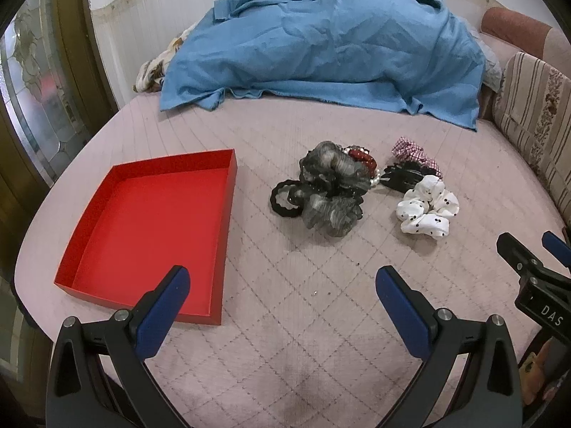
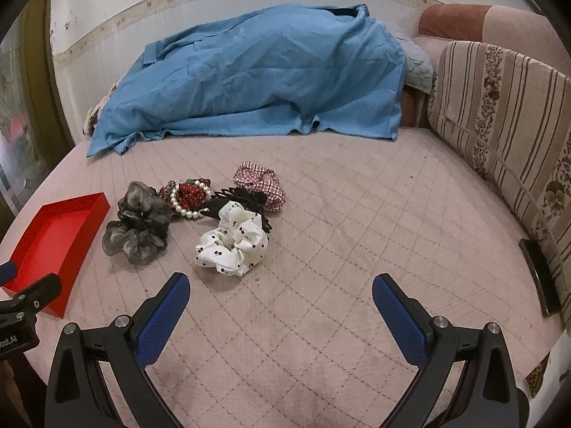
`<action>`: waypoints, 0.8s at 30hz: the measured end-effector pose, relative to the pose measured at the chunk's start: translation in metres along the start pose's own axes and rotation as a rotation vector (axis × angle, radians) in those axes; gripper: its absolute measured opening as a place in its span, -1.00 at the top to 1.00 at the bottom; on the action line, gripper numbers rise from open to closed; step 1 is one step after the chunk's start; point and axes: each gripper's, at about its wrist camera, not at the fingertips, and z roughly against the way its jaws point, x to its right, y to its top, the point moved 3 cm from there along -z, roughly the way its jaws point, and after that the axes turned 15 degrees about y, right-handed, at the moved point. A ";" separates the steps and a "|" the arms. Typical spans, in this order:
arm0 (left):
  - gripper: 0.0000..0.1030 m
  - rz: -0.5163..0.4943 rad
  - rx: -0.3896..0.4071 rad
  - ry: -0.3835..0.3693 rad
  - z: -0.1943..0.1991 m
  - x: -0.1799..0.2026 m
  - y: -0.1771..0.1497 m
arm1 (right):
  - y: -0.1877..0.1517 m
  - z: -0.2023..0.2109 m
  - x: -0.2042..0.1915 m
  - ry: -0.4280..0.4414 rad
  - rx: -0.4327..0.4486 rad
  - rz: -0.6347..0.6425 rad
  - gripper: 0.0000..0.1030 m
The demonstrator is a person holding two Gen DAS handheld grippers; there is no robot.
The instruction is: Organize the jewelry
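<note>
Right wrist view is showing both the right gripper [image 2: 282, 294] and left gripper [image 1: 282, 285] hovering open near the soft, light white scrunchie [image 2: 232, 244], right of the red tray [image 2: 53, 235]; pinching its gathered fabric edge is advisable.

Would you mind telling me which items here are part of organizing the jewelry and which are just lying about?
Part of the job:
red tray
grey scrunchie
black hair tie
pearl bracelet
black claw clip
white dotted scrunchie
checked scrunchie

Just lying about:
blue cloth
striped cushion
</note>
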 end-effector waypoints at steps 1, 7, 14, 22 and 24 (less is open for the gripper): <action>-1.00 -0.002 -0.003 0.000 -0.001 0.001 0.000 | -0.001 -0.001 0.001 0.001 -0.002 0.000 -1.00; -1.00 -0.014 -0.006 -0.001 -0.007 0.000 0.002 | -0.003 -0.008 0.005 0.006 -0.017 -0.006 -0.99; -1.00 0.002 -0.002 -0.005 -0.017 -0.015 0.015 | -0.005 -0.020 0.012 0.040 -0.045 -0.026 -0.99; -0.66 0.009 -0.033 -0.158 -0.037 -0.008 0.044 | -0.002 -0.042 0.015 0.125 -0.087 -0.050 -0.71; -0.66 0.019 -0.049 -0.168 -0.047 -0.003 0.054 | 0.000 -0.050 0.016 0.157 -0.102 -0.067 -0.62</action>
